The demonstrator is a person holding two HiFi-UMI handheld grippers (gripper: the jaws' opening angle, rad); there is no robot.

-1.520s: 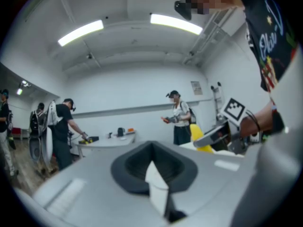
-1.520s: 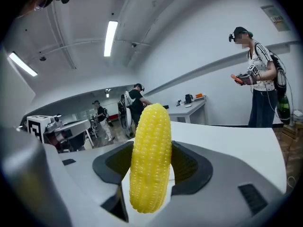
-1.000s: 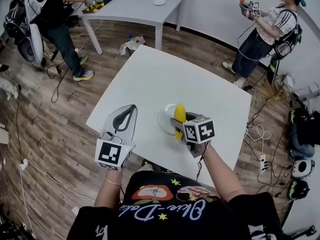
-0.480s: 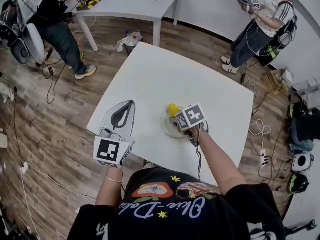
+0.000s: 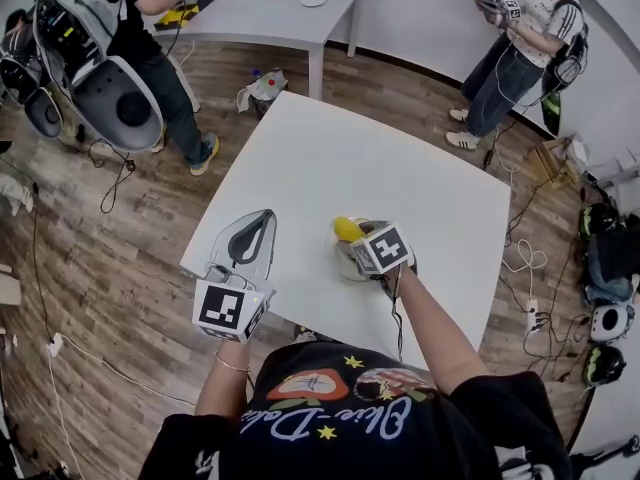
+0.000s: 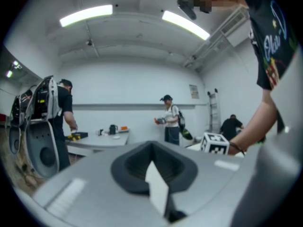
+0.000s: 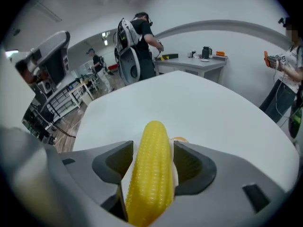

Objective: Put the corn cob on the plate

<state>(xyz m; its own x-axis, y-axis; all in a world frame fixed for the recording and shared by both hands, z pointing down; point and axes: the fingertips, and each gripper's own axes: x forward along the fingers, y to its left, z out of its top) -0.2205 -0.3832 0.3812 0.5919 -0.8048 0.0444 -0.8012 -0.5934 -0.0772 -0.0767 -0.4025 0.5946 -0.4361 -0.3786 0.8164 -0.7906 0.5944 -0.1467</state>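
- The plate lies on the white worktop near its front edge. The corn cob is over the plate's far part. From above I cannot tell whether the cob touches the plate.
- The right gripper has its fingers clenched on the corn cob, one on each flank. The cob's rounded tip sticks out past them.
- The left gripper hovers over the worktop's left front edge, well apart from the plate. Its fingers are pressed together with nothing between them.
- The right gripper view shows the cob's rows of kernels close up and the grip on both sides. In the head view that grip is hidden under the gripper's marker cube.
- Only the head view shows the plate as a round. In the right gripper view the fingers and the cob cover it. A small tan shape just behind the cob shows too little to name.
- The left gripper view looks out across the room rather than down. It takes in the marker cube, the person's forearm, a far table and a standing person.
- In the head view the near part of the plate is cut off by the marker cube.
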